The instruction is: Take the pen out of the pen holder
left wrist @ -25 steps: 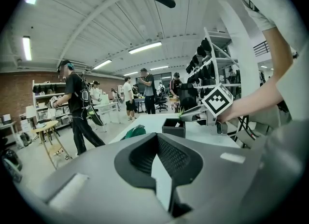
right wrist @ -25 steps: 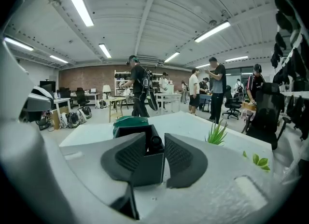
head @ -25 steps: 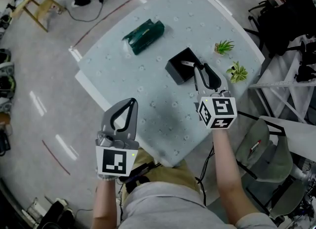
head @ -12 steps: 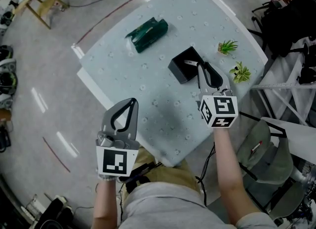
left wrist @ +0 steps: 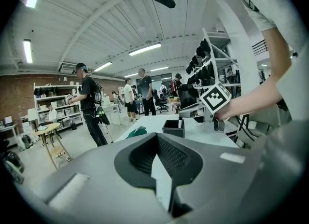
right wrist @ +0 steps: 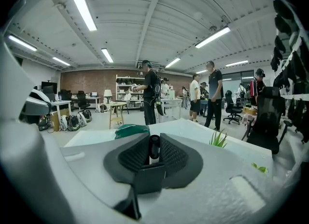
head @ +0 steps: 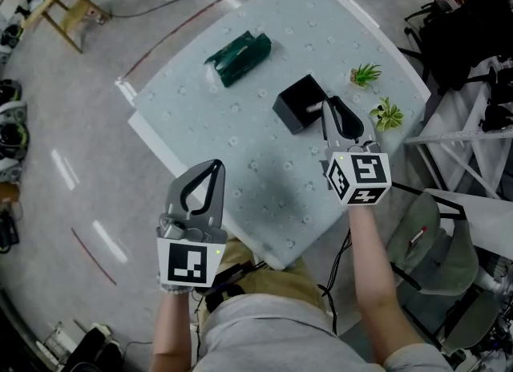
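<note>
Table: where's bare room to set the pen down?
Free: the wide middle of the table, bordered by the green pouch, the pen holder and the near edge. Crowded: the right side, holder next to far plant and near plant.

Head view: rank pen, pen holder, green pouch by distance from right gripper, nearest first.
1. pen: between the right gripper's fingers, which have just been closing.
2. pen holder: just left of the fingers.
3. green pouch: far off, upper left in view.
</note>
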A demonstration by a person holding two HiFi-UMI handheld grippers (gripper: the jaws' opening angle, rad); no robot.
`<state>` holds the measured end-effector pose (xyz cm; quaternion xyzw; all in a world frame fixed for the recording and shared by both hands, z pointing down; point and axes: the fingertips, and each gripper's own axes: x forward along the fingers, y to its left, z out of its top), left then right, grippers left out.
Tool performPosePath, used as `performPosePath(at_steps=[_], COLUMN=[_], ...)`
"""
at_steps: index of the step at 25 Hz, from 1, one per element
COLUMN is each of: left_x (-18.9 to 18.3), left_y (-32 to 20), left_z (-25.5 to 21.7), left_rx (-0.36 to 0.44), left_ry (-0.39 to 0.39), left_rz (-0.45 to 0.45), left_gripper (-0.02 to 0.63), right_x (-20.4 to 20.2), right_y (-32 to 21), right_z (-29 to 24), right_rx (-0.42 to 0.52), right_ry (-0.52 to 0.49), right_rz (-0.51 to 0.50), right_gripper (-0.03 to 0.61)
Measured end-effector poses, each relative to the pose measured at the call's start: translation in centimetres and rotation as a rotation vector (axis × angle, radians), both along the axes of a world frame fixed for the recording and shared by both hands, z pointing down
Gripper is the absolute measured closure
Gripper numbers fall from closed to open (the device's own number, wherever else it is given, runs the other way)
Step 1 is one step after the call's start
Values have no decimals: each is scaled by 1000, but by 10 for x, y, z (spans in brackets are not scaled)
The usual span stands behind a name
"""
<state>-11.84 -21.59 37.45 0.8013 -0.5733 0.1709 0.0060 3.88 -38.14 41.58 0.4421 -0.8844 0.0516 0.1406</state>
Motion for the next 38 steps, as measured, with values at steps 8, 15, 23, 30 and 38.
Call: performPosePath(at_steps=[8, 15, 23, 30, 38], left_x=[0, 8, 27, 45, 73], left_y=[9, 11, 13, 20, 30], left_z=[-20, -36, -56, -63, -64], left_rx=[42, 80, 138, 146, 151], left_ry=[-2, 6, 17, 43, 56], left_rz=[33, 91, 201, 291, 392], left_gripper=[600, 600, 600, 600, 600], right_x=[0, 14, 46, 73, 94], right_y=[16, 34, 68, 110, 162], right_z=[-44, -94, -128, -139, -131], right_rx=[60, 154, 219, 238, 213], right_ry=[-38, -93, -114, -95, -92], right_rz=[18, 74, 169, 256, 327], right_gripper=[511, 511, 511, 511, 511])
